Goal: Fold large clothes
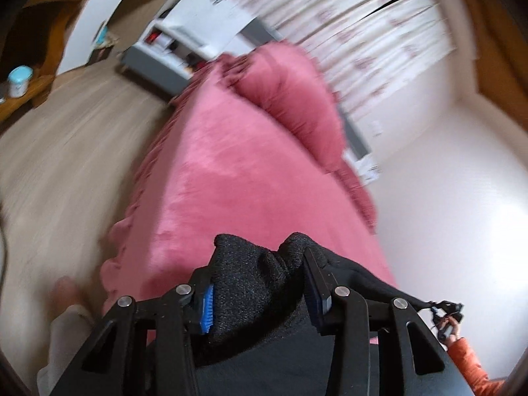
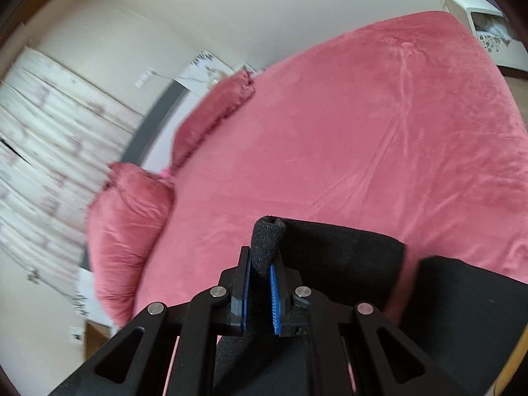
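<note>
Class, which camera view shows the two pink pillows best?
The right wrist view: both pink pillows lie side by side at the bed's far edge. The left wrist view shows one blurred pillow.

Bedroom with pink bed [image 2: 379, 125], pale walls, wood-look floor.

Pink velvety bedspread over the whole bed, frilled along the edges; two matching pink pillows [image 2: 132, 217] at the head end, against a grey headboard [image 2: 148, 122]. Behind the head end, white curtains [image 1: 363, 26] with a faint floral print, blurred. Plain cream wall [image 2: 231, 10] along one side of the bed, brightly lit. Light wood-look floor [image 1: 66, 138] on the other side. White and grey shelf unit [image 1: 178, 43] near the bed's head corner. White cabinet [image 2: 468, 10] beyond the far corner. Wooden ledge with a pale blue tub [image 1: 19, 81] at the left.
</note>
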`<state>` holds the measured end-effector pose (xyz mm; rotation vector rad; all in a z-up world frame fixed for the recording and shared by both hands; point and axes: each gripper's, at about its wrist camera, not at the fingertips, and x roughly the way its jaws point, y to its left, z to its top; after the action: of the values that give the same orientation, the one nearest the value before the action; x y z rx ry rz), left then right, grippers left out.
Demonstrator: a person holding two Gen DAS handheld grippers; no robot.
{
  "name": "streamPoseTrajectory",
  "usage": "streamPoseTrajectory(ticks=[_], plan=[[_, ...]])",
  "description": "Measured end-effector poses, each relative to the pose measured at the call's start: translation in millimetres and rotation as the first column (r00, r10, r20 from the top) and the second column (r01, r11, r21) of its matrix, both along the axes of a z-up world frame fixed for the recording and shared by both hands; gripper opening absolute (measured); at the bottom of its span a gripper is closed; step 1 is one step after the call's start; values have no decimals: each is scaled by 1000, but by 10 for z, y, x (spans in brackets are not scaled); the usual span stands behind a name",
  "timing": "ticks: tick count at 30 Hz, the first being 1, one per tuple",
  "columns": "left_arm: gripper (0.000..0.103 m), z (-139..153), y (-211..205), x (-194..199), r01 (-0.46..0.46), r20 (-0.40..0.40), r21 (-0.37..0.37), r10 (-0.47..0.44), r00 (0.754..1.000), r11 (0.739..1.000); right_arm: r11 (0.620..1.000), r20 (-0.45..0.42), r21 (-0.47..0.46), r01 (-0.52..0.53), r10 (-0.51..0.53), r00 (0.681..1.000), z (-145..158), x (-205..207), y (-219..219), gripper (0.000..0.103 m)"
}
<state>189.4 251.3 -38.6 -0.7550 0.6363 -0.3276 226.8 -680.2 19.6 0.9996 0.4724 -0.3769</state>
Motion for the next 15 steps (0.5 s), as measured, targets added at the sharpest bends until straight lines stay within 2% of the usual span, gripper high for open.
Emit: streamPoseTrajectory(ticks=[3, 5, 8, 10, 12, 15], plan=[[43, 72, 57, -404, 30, 80, -33, -27, 996, 999, 1000, 62, 16, -11, 10, 998, 60, -515, -32, 9], [43, 59, 101, -665, 45, 102, -45, -40, 994, 998, 1000, 76, 9, -1, 1, 997, 19, -920, -67, 9], [43, -64, 186, -1022, 48, 105, -69, -40, 994, 996, 998, 63, 51, 49, -52, 997, -293, -1492, -196, 9], [44, -235, 226, -1246, 37, 75, -91, -30, 997, 995, 984, 41, 144, 110, -117, 992, -688, -1865, -331, 9], [46, -417, 189, -1367, 39, 15, -86, -38, 999, 995, 963, 3, 225, 149, -153, 988, -1051, -2060, -407, 9], [51, -679, 62, -1512, 34, -110, -37, -38, 993, 999, 935, -120, 288, 206, -178, 977, -1615, -2226, -400, 10]])
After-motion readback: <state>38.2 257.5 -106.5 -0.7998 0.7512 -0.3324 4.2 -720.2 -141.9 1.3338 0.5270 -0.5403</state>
